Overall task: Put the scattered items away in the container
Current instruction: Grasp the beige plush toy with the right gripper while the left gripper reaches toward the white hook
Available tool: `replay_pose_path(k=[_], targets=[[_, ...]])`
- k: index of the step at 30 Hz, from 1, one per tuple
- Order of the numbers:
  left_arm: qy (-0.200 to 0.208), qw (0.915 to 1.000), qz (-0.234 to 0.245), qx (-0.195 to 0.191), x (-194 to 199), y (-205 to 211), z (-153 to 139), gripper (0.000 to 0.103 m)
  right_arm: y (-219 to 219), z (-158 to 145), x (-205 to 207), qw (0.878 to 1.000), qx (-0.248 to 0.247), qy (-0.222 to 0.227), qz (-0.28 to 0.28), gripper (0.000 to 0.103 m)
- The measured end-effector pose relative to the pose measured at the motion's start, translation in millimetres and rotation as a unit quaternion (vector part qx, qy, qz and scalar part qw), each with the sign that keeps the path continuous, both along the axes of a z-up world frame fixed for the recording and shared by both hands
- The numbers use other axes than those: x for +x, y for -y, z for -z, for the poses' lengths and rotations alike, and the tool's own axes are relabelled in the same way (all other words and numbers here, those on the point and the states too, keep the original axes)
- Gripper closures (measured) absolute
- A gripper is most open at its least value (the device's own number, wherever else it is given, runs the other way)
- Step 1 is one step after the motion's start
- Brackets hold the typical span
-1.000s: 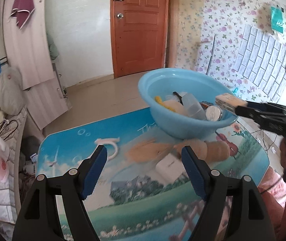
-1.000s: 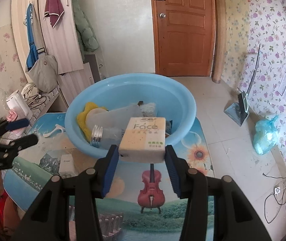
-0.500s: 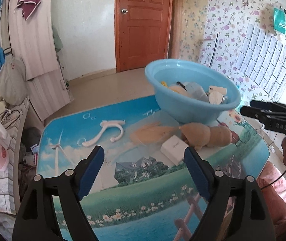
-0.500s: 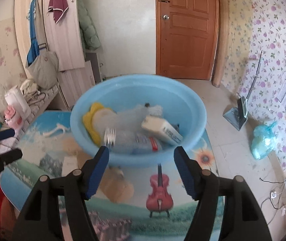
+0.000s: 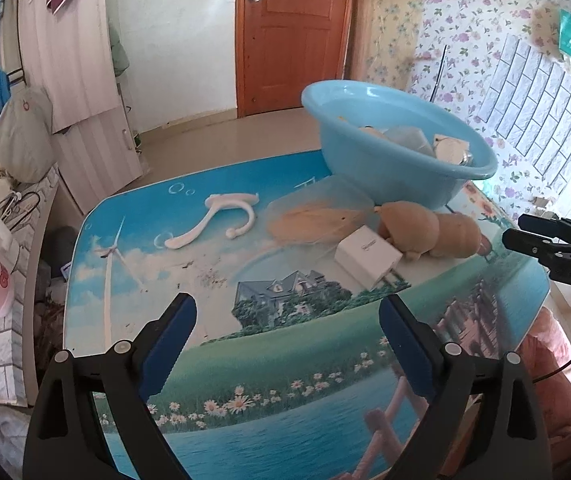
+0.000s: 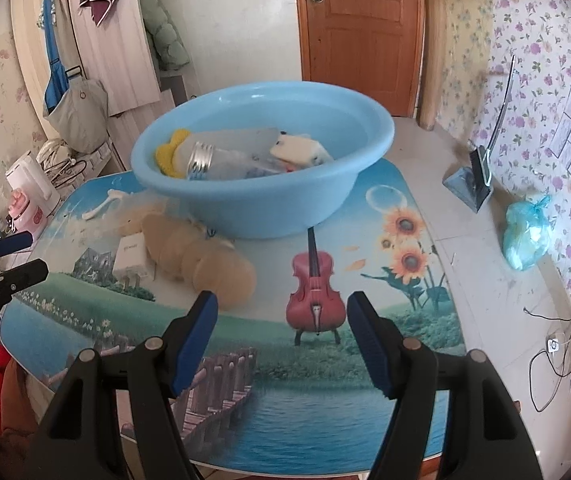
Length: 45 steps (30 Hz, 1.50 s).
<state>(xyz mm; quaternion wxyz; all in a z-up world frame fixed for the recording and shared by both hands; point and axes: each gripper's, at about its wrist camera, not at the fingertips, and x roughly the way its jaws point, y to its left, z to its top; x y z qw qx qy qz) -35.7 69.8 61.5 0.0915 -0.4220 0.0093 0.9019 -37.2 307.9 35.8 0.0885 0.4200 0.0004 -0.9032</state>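
Left gripper (image 5: 287,338) jaws wide apart, just been opening, nothing between, above printed tabletop (image 5: 205,280). Right gripper (image 6: 281,338) apart, empty. Blue basin (image 6: 261,204) at far side, holding bottle (image 6: 221,156) and tissue pack (image 6: 299,150). Outside basin: white hook (image 5: 221,220), white adapter (image 5: 367,256), tan plush (image 5: 429,232) just beside basin.

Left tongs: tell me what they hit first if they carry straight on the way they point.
Probably the white charger block, lying ahead between the open left tongs on the table. The tan plush toy lies just beyond. Depth is uncertain, so the tabletop may come first.
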Motion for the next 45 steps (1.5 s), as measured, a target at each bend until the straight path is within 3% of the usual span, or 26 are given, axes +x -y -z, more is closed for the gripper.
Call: replay_pose_path(k=[15,28,40,42,44,45], targets=[[0.019,0.9984,-0.030,-0.045,-48.4,35.8,14.2,0.010,13.6,8.6,-9.0,1.000,-0.002,0.015,-0.017,0.036],[0.048,0.9966,-0.001,-0.067,-111.3,37.4,47.9,0.010,33.0,16.0,-29.4,0.999,0.015,0.017,-0.040,0.031],[0.053,0.9970,0.020,-0.053,-138.0,34.9,58.3,0.010,57.4,26.3,-50.6,0.996,0.037,0.019,-0.078,0.025],[0.052,0.9976,0.030,-0.034,-136.3,36.4,58.6,0.021,59.5,27.9,-53.8,0.996,0.029,0.021,-0.085,0.022],[0.046,0.9979,0.035,-0.030,-131.0,34.7,56.6,0.045,61.1,29.4,-56.1,0.995,0.024,0.025,-0.092,0.022],[0.045,0.9977,0.039,-0.032,-128.8,33.6,55.7,0.048,61.3,30.2,-56.5,0.995,0.020,0.028,-0.096,0.021]])
